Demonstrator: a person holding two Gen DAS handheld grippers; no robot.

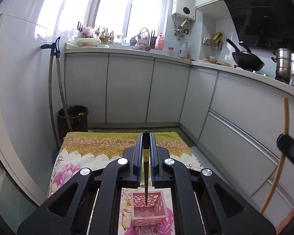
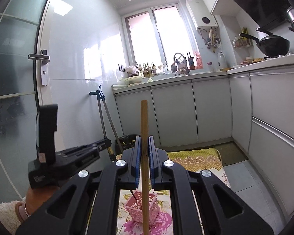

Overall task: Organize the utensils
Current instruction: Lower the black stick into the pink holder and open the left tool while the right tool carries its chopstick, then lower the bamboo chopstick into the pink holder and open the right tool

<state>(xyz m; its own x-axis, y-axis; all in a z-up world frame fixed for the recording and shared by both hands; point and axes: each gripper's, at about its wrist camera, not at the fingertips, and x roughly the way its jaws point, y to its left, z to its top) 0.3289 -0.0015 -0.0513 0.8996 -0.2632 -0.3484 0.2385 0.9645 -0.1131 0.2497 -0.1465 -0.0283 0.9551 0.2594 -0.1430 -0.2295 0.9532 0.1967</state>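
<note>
Nearest the lens, the left gripper (image 1: 146,146) has its jaws closed on a dark chopstick (image 1: 146,168), held upright, its tip inside the pink basket (image 1: 149,207) on the floral cloth (image 1: 84,156). The right gripper (image 2: 145,150) clamps a bamboo chopstick (image 2: 144,129) likewise vertical, its lower end in front of the same basket. Both sticks look light, rigid and smooth, liable to pivot or slip in a narrow grip; a hold near mid-length seems steadiest. The perforated basket appears light and easily tipped. Both grippers point roughly level, slightly downward.
</note>
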